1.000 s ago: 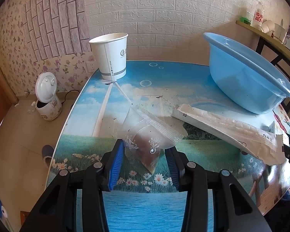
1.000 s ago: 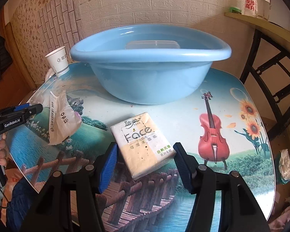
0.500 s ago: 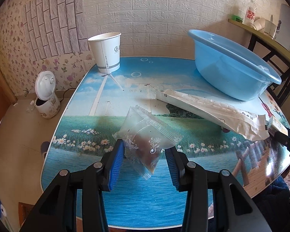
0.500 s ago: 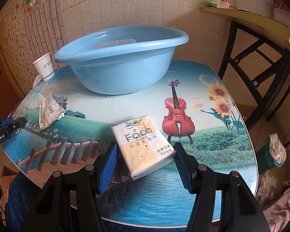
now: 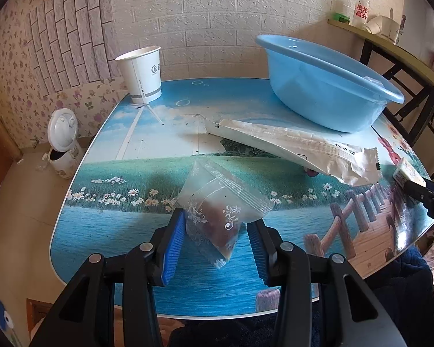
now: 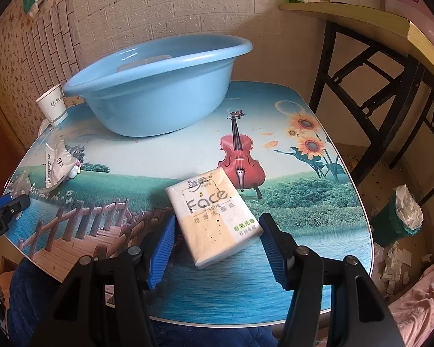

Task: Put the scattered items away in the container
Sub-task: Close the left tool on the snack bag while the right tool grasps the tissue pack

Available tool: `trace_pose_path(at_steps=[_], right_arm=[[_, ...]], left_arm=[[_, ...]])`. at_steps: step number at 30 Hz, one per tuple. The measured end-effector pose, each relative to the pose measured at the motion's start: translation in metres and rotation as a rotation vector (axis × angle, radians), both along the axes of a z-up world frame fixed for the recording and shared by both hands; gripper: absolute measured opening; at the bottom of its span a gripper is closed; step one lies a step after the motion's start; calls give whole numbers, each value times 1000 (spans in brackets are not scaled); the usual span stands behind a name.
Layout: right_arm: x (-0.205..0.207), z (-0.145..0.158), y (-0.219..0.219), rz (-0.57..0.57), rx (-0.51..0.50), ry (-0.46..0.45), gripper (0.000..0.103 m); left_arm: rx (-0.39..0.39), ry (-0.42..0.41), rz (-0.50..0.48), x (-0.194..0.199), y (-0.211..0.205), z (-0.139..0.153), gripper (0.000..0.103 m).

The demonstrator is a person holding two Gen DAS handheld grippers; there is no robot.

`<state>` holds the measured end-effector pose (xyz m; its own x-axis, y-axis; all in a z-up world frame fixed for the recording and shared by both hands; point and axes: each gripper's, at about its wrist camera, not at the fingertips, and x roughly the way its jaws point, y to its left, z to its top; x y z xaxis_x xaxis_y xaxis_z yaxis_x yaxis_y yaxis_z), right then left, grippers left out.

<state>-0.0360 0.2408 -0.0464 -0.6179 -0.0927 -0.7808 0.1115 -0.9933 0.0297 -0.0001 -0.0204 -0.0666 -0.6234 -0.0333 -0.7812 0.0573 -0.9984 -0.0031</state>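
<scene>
My left gripper point(image 5: 217, 228) is shut on a clear snack packet point(image 5: 220, 211) with brown contents and holds it above the table's near edge. My right gripper point(image 6: 217, 231) is shut on a white and yellow tissue pack point(image 6: 214, 215) and holds it above the table. The blue plastic basin point(image 5: 327, 86) stands at the back right of the table; it also shows in the right wrist view point(image 6: 156, 84). A long white wrapper point(image 5: 292, 147) lies on the table before the basin, also in the right wrist view point(image 6: 56, 162).
A white paper cup point(image 5: 141, 73) stands at the table's back left corner. A white kettle point(image 5: 62, 141) sits on the floor to the left. A dark chair point(image 6: 376, 86) and a bin with tissues point(image 6: 402, 217) stand to the right of the picture-printed table point(image 6: 275, 150).
Both grippers have risen and pulled back from the basin, each carrying its item. The table and basin look farther away now.
</scene>
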Motion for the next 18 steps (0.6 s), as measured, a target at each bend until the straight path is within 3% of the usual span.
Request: trace_pose_path(at_steps=[9, 13, 18], right_arm=[[1, -3, -4, 17, 26, -4, 60], [0, -4, -6, 25, 24, -7, 65], [0, -4, -9, 28, 30, -8, 67]], left_arm=[[-3, -2, -3, 2, 5, 0, 44], [-5, -4, 2, 1, 3, -1, 46], [-4, 0, 12, 0, 0, -2, 53]])
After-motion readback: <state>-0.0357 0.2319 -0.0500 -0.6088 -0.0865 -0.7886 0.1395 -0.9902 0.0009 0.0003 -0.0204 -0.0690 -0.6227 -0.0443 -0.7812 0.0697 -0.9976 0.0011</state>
